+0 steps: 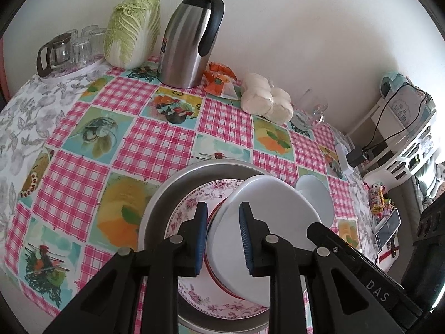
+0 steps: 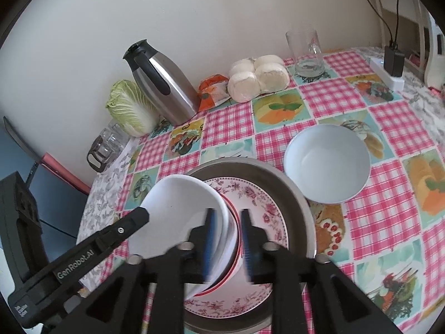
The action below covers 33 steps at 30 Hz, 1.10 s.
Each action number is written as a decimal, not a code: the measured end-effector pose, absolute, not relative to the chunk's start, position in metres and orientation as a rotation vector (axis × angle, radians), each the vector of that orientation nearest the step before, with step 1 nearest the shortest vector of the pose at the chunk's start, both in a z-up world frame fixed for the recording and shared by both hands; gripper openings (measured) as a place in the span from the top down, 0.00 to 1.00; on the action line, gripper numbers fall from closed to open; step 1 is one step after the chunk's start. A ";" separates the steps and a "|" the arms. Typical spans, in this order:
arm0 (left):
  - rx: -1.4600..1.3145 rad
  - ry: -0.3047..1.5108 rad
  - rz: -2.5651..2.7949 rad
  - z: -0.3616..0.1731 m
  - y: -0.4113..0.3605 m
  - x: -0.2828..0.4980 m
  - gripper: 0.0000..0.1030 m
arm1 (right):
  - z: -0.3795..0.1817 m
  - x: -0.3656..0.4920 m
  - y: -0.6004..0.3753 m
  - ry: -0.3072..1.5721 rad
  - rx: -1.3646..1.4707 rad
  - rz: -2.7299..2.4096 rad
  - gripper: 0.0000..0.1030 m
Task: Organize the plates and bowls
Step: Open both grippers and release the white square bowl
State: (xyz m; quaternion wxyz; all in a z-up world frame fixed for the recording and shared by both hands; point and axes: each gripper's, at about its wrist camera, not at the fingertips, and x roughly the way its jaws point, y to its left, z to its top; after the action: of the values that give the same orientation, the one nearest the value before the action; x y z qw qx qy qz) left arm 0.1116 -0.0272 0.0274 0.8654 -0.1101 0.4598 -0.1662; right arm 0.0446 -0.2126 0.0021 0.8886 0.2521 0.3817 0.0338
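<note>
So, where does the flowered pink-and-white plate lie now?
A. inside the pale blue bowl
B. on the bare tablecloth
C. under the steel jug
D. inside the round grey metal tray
D: the flowered pink-and-white plate lies inside the round grey metal tray, whose rim shows all around it.

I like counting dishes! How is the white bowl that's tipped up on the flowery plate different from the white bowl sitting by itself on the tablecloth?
The tipped white bowl leans on its side; the lone white bowl sits upright, mouth up. The tipped white bowl rests on the floral plate inside the metal pan; the lone white bowl stands on the tablecloth beside the pan. Hand-held gripper fingers straddle the tipped bowl's rim; nothing touches the lone one. Both are plain white and empty.
</note>
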 end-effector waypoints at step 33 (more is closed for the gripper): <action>-0.137 0.902 -0.121 0.042 -0.001 0.108 0.00 | 0.016 0.035 -0.211 0.766 0.375 -0.003 0.00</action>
State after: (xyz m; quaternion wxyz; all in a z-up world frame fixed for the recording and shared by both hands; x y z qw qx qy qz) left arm 0.1085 -0.0011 0.0421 0.8959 -0.0663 0.4353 -0.0584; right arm 0.0348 -0.2111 0.0160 0.9104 0.1818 0.3717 -0.0017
